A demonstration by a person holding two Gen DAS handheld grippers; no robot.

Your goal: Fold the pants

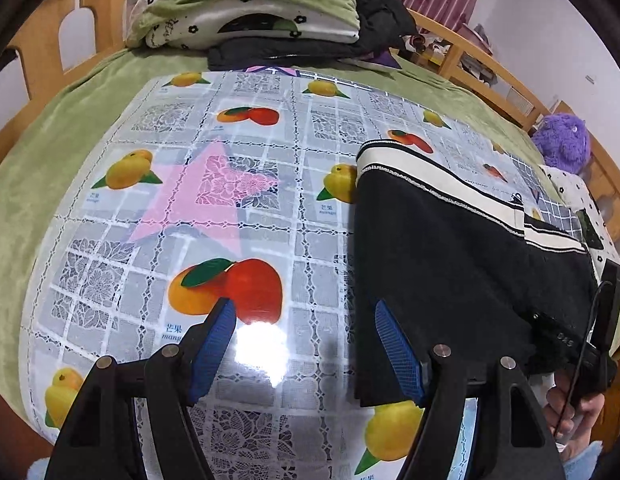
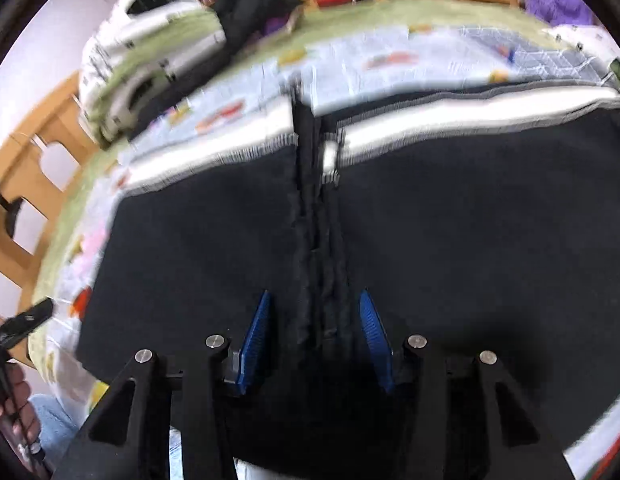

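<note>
Black pants (image 1: 450,264) with a white waistband (image 1: 442,176) lie on a fruit-print tablecloth (image 1: 213,216) over a bed. My left gripper (image 1: 303,312) is open above the cloth, just left of the pants' left edge; its right finger (image 1: 394,344) overlaps that edge. In the blurred right wrist view the pants (image 2: 450,248) fill the frame, with the waistband (image 2: 450,116) at the far side. My right gripper (image 2: 314,304) is open over the pants' raised middle seam (image 2: 316,248), one finger on each side of it.
Folded bedding (image 1: 245,4) and dark clothes (image 1: 374,16) are stacked at the far end of the green blanket (image 1: 49,152). A wooden bed rail (image 1: 506,76) runs along the right. A purple plush toy (image 1: 562,140) sits at the right. The other handheld gripper (image 1: 602,320) shows at the pants' right.
</note>
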